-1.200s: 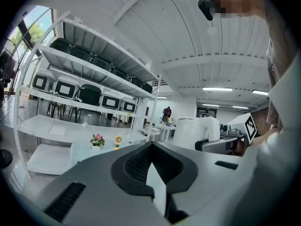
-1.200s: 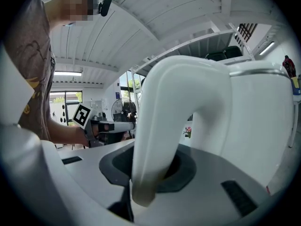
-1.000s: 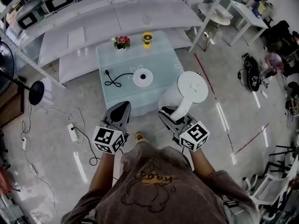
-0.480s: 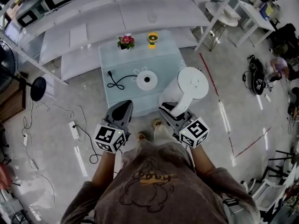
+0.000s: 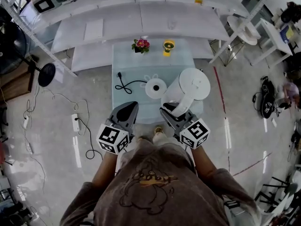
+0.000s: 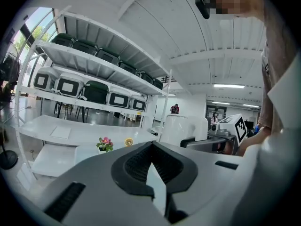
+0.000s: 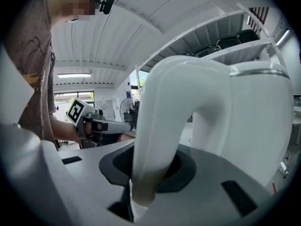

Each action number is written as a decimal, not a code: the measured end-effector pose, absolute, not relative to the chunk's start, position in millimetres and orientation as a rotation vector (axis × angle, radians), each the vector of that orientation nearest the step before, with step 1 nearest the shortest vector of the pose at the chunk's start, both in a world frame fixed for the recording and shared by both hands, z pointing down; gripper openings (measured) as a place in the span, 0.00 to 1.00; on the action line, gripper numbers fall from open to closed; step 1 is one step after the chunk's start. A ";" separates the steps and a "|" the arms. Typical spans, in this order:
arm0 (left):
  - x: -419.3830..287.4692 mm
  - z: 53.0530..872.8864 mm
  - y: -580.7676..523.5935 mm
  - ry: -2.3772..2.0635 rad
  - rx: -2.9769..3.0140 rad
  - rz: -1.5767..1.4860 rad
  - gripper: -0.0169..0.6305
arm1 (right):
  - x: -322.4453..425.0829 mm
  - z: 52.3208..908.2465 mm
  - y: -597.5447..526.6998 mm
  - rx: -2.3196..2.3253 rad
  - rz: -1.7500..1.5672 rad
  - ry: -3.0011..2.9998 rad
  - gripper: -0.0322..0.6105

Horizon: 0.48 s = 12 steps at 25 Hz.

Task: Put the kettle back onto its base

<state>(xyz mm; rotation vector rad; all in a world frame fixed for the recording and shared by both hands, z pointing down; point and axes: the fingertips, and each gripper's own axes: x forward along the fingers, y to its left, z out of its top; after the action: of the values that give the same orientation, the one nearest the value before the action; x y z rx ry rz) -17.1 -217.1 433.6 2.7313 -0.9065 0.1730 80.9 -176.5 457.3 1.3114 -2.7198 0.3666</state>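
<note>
In the head view the white kettle [image 5: 190,91] hangs over the near right part of the glass table [image 5: 141,65]. My right gripper [image 5: 171,113] is shut on its curved handle [image 7: 157,126], which fills the right gripper view. Just left of the kettle, the round white base [image 5: 155,87] lies on the table, its black cord [image 5: 124,84] trailing left. My left gripper [image 5: 126,113] hovers at the table's near edge, shut and holding nothing. In the left gripper view its jaw tips [image 6: 151,147] meet, and the kettle [image 6: 181,130] shows ahead to the right.
A small flower pot [image 5: 140,44] and a yellow ornament [image 5: 169,45] stand at the table's far edge. White shelving [image 5: 141,18] runs behind the table. A black fan [image 5: 46,74] and a power strip [image 5: 75,123] with cables sit on the floor at the left.
Both grippers have moved forward towards the table, the right one carrying the kettle. The kettle, earlier off the table's right corner, now hangs over the table beside the base.
</note>
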 end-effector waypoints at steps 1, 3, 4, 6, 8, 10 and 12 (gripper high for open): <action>-16.8 434.2 -219.1 -0.919 2.727 0.177 0.06 | 80.2 459.2 -182.3 1.291 0.365 -2.725 0.19; -16.3 435.6 -223.7 -0.942 2.715 0.187 0.06 | 78.5 464.2 -195.1 1.251 0.359 -2.734 0.19; -16.1 436.6 -226.2 -0.953 2.708 0.191 0.06 | 77.7 467.2 -201.7 1.232 0.357 -2.739 0.19; -15.2 438.2 -230.0 -0.974 2.694 0.196 0.06 | 76.8 474.2 -213.3 1.196 0.357 -2.750 0.19; -13.6 439.4 -232.4 -0.993 2.684 0.203 0.06 | 76.1 482.3 -222.5 1.161 0.354 -2.757 0.19; -11.7 440.8 -235.5 -1.010 2.684 0.218 0.06 | 74.7 491.3 -231.5 1.128 0.348 -2.760 0.19; -9.1 442.1 -239.6 -1.022 2.686 0.234 0.06 | 73.2 500.8 -241.3 1.100 0.346 -2.764 0.19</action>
<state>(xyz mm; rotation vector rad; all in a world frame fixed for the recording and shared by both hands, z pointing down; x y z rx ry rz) -9.1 -239.6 442.1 2.6862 -1.0221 0.2337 73.2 -241.3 500.8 1.1000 -2.7638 0.3460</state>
